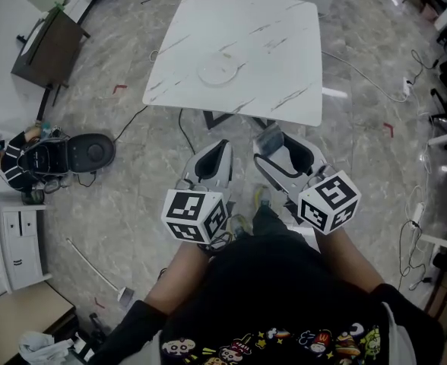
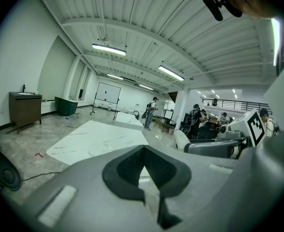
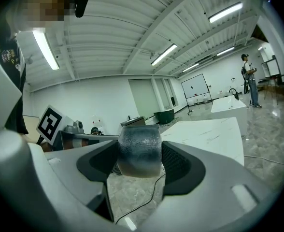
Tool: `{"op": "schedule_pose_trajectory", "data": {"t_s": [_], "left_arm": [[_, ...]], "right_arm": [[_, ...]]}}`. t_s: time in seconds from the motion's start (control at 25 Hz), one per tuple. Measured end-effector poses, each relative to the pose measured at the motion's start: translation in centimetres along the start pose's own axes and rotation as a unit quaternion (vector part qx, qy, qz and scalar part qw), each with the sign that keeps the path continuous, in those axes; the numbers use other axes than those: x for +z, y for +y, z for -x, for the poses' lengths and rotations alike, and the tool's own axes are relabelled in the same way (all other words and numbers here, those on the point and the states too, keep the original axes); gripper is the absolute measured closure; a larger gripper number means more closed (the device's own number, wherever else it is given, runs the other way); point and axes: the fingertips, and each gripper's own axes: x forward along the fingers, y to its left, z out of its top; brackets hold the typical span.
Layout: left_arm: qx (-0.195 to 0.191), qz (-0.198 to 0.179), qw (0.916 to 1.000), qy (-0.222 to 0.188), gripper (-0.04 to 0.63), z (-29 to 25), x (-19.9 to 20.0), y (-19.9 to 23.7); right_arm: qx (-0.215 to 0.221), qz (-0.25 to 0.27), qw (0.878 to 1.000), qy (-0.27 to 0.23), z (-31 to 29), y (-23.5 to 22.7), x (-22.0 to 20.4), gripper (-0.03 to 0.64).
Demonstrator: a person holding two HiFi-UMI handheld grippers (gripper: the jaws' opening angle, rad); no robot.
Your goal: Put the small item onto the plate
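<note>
So far only the pickup is done: the right gripper (image 1: 284, 149) is clamped on the small item (image 3: 139, 150), held well short of the tabletop (image 1: 284, 44). The plate (image 1: 218, 72) looks empty, and the left gripper (image 2: 145, 173) has its jaws together on nothing

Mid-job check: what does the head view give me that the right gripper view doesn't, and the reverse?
Only the head view shows the plate, lying near the middle of the table. Only the right gripper view shows the small grey item up close, pressed by a jaw on each side. Both show the white table ahead and the right hand-held gripper carrying that item, not yet over the table.
</note>
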Motion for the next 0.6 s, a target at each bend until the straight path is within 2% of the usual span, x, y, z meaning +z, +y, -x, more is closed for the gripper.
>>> {"op": "schedule_pose_trajectory", "data": {"t_s": [0.6], "left_arm": [[0.039, 0.004, 0.9992, 0.002, 0.595, -5.7, 0.6, 0.2]], "right_arm": [[0.039, 0.002, 0.999, 0.013, -2.1, -6.0, 0.7, 0.302]]}}
